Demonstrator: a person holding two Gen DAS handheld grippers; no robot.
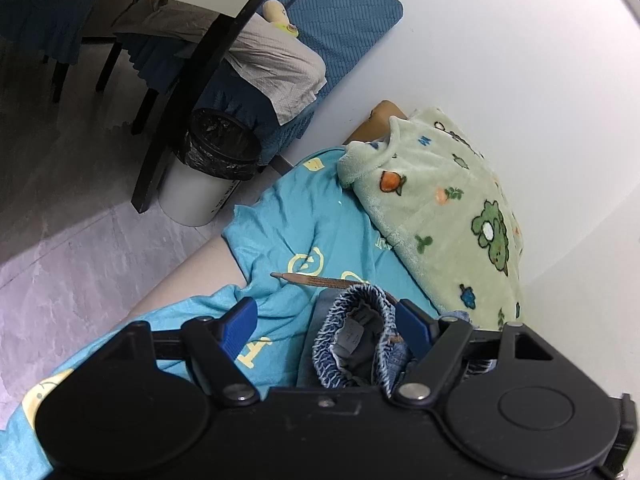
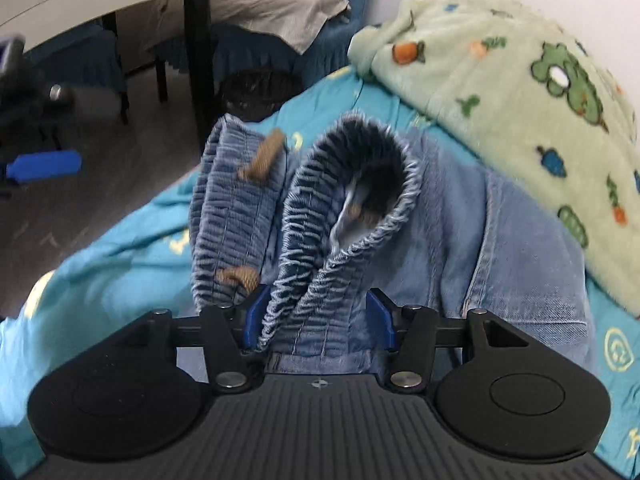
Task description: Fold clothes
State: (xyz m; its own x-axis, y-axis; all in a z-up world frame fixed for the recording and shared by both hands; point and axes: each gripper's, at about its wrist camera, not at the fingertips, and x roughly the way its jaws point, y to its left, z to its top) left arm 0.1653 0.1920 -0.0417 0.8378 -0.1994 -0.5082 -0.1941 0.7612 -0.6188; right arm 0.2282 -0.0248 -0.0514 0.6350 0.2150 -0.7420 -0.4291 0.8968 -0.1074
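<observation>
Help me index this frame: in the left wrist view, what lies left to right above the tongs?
White bin → turquoise sheet → gathered denim waistband → green fleece blanket → white wall.

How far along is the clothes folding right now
Done: nothing looks folded; the green fleece garment and teal shirt lie rumpled. In hand: the right gripper has the denim pants' elastic waistband between its fingers; the left gripper is open beside it. Left: all three garments.
</observation>
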